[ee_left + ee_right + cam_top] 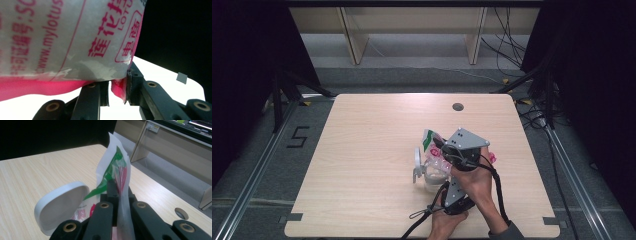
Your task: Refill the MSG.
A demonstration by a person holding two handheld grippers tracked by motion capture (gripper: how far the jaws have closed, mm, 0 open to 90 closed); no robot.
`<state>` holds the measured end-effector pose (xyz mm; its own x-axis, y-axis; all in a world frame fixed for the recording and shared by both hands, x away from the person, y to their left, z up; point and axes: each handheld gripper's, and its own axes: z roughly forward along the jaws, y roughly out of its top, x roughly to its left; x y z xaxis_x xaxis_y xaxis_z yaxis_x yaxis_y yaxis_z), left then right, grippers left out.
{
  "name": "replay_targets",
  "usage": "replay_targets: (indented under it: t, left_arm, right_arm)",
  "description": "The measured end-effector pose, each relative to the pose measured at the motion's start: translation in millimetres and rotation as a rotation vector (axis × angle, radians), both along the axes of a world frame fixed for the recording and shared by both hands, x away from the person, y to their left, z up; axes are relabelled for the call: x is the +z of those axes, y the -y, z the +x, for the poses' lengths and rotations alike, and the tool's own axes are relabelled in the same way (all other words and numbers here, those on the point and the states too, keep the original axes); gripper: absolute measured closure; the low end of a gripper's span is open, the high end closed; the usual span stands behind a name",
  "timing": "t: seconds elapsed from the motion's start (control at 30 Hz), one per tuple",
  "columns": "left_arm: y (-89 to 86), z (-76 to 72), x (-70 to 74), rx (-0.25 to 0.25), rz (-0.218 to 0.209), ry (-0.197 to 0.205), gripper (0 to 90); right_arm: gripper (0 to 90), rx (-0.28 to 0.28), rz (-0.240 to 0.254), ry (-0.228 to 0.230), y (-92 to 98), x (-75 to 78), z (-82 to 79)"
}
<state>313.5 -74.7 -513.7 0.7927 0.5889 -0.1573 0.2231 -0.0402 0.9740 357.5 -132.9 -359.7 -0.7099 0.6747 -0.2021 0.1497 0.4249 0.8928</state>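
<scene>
Two grippers: both meet over one plastic bag near the middle of the wooden table's right half, close to the person's edge.
Bag: a white plastic bag with pink and green print — held up off the tabletop between the two tools, its top corner poking up and left in the high view.
Left gripper: the left gripper has its black jaws nearly together on the bag's pink bottom seam; in the left gripper view a fold of pink film sits pinched between the pads, with the white printed panel bulging above them.
Right gripper: the right gripper is clamped tight on the bag's upper part — in the right gripper view the film rises from between the closed jaws, green and red print showing just above the pads.
Hands: in the high view the right hand reaches in from the bottom edge under the grey three-cornered plate, and the left hand sits lower, nearer the table's front edge.
Container: a clear container with its white lid flipped open stands on the table directly beside and below the bag; whether the bag touches it cannot be told.
Table hole: a round cable hole lies well behind the bag.
</scene>
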Motion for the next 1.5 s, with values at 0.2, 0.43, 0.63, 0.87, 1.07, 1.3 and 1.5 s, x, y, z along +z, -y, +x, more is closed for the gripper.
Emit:
replay_targets:
  t: [0.2, 0.43, 0.63, 0.87, 1.07, 1.3, 1.5]
  left_arm:
    - [1.2, 0.0, -0.6, -0.002, 0.006, -0.001, 75.6]
    - [2.3, -0.4, -1.0, -0.001, 0.001, 0.007, 75.6]
    - [3.3, -1.0, -0.6, -0.008, -0.008, 0.011, 75.6]
    - [3.1, -2.5, 0.3, 0.002, 0.009, 0.016, 75.5]
    - [3.6, -2.0, 0.5, 0.003, 0.005, 0.016, 75.6]
    - [4.0, -3.3, 1.8, 0.013, 0.01, 0.012, 75.6]
    - [4.3, -3.2, 2.8, 0.005, 0.003, 0.008, 75.5]
  right_arm:
    - [90.0, -0.013, -0.012, 0.025, 0.9, -1.1, 1.9]
    - [90.0, -0.013, -0.019, 0.002, -1.1, -1.3, 0.2]
    - [89.9, -0.006, -0.002, -0.018, -0.3, -0.3, -0.4]
    - [89.8, -0.014, -0.026, 0.02, -1.7, -1.2, 0.7]
    - [89.7, -0.01, -0.024, 0.023, -2.6, -0.6, 0.9]
    - [89.5, -0.009, -0.015, -0.002, -3.0, 0.5, 0.5]
    - [89.5, -0.001, -0.034, 0.033, -2.0, 2.4, 3.1]
